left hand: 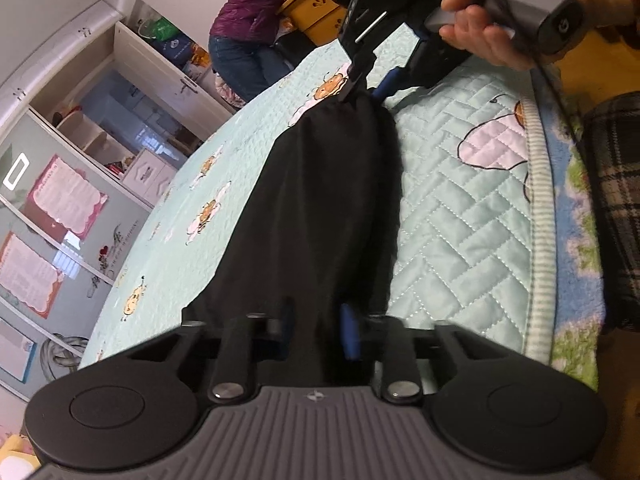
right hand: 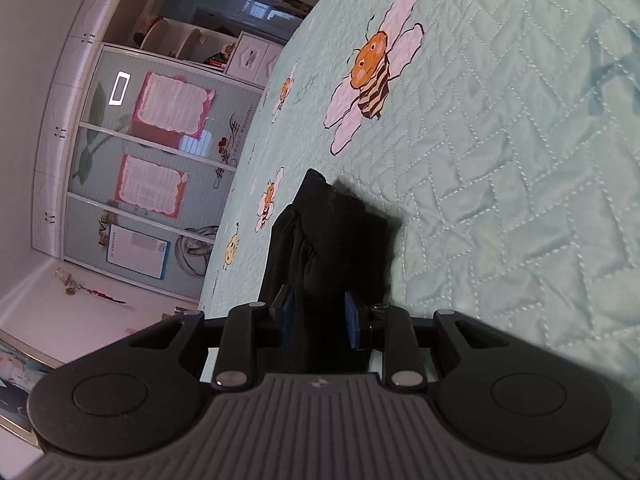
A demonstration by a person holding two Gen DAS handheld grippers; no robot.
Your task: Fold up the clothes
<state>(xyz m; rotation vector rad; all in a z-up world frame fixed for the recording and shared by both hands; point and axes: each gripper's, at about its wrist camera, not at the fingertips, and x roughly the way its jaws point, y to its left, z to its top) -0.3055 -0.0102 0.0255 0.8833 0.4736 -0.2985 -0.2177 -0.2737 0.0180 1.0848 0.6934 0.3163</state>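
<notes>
With each claw, left (left hand: 316,332) and right (right hand: 320,316), clamped on the black garment (left hand: 332,200), I next carry one end over evenly.

A home bedroom: a bed under a mint quilted bedspread (right hand: 500,160) printed with cartoon bees (right hand: 372,68), a white wardrobe (left hand: 72,184) with sliding doors carrying pink-bordered certificates (right hand: 172,106), white drawers (right hand: 256,56) and open shelves (left hand: 92,136) of household items.
</notes>
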